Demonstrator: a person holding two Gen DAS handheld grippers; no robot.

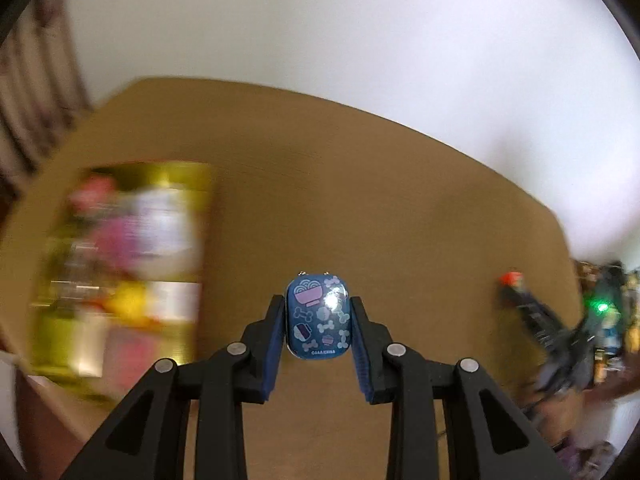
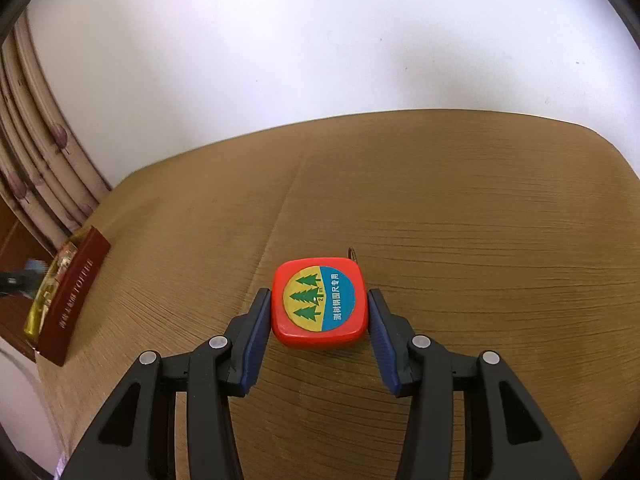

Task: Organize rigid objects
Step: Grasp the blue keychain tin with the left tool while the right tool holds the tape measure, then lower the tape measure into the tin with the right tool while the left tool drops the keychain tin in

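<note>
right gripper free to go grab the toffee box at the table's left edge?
Probably not yet: the right gripper is shut on the red tape measure. The table between it and the toffee box looks bare.

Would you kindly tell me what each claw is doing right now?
Left claw: closed on the blue patterned case.
Right claw: closed on the red tape measure.
</note>
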